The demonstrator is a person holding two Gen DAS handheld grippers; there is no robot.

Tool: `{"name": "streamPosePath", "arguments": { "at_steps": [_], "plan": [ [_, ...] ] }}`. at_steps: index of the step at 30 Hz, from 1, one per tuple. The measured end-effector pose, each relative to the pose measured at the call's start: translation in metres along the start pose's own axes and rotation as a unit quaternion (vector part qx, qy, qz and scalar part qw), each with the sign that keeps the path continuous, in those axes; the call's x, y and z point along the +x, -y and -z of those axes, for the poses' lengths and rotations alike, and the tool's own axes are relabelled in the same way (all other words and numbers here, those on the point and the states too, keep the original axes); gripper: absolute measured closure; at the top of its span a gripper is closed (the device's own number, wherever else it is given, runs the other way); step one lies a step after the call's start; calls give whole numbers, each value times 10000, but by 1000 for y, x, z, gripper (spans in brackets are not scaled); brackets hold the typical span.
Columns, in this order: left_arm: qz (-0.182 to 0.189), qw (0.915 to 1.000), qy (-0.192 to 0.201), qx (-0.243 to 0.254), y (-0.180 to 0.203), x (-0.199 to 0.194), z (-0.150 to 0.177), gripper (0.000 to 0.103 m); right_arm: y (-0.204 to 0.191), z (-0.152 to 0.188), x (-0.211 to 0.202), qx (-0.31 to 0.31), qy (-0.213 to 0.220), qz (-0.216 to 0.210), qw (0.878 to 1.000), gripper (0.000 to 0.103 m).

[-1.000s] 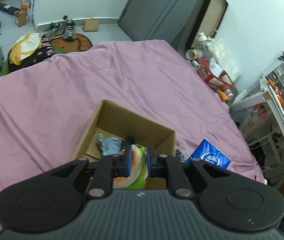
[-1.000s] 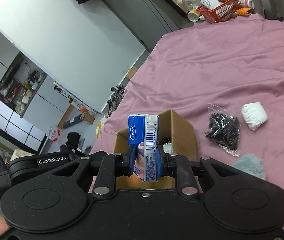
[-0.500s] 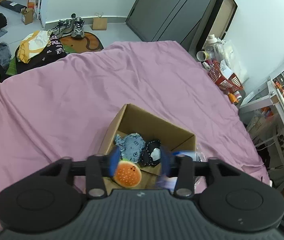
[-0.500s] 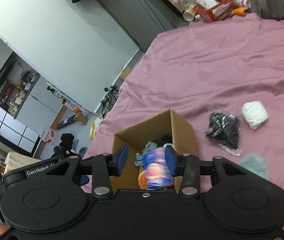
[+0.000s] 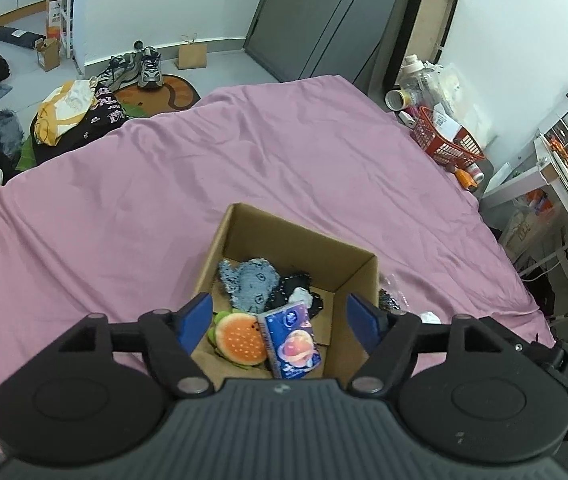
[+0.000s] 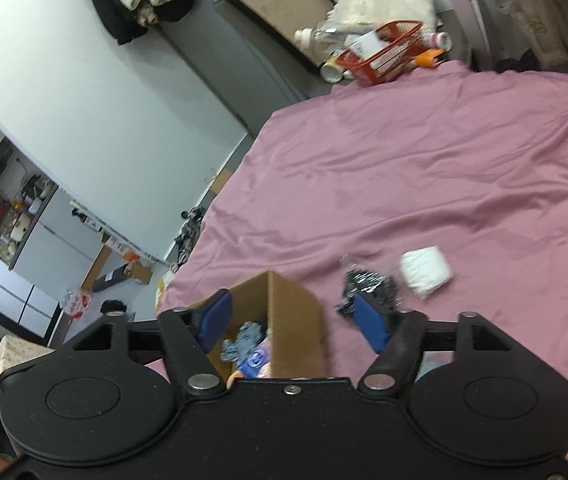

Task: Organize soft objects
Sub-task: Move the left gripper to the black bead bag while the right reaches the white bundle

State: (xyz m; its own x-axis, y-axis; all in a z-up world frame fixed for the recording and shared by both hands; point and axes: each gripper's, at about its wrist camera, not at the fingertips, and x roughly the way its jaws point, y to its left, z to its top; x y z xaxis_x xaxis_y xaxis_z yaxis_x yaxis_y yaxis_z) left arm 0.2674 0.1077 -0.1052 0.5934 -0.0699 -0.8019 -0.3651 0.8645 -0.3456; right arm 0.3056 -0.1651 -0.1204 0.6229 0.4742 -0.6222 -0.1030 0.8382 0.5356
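Note:
An open cardboard box (image 5: 243, 220) sits on the pink bedsheet (image 5: 163, 184). In it lie a burger plush (image 5: 239, 338), a blue tissue pack (image 5: 290, 336), a grey-blue plush (image 5: 249, 280) and a black soft item (image 5: 296, 292). My left gripper (image 5: 281, 322) is open and empty just above the box. My right gripper (image 6: 294, 322) is open and empty over the box's (image 6: 292, 320) right side. A black bagged item (image 6: 368, 284) and a white folded cloth (image 6: 426, 270) lie on the sheet right of the box.
A red basket (image 5: 444, 140) with bottles stands beyond the bed's far right corner. Clothes and shoes (image 5: 147, 68) lie on the floor at the far left. A desk with shelves (image 5: 564, 184) stands at the right.
Both grippers opened. The left one dropped the burger plush and the right one dropped the blue tissue pack; both now lie in the box. The grippers have risen slightly.

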Motion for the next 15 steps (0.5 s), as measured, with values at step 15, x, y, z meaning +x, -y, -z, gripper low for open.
{"name": "streamPosePath", "arguments": {
  "at_steps": [15],
  "plan": [
    [72, 9989, 131, 443, 66, 9, 10, 0, 56, -33, 1, 248, -88, 50, 9996, 14]
  ]
}}
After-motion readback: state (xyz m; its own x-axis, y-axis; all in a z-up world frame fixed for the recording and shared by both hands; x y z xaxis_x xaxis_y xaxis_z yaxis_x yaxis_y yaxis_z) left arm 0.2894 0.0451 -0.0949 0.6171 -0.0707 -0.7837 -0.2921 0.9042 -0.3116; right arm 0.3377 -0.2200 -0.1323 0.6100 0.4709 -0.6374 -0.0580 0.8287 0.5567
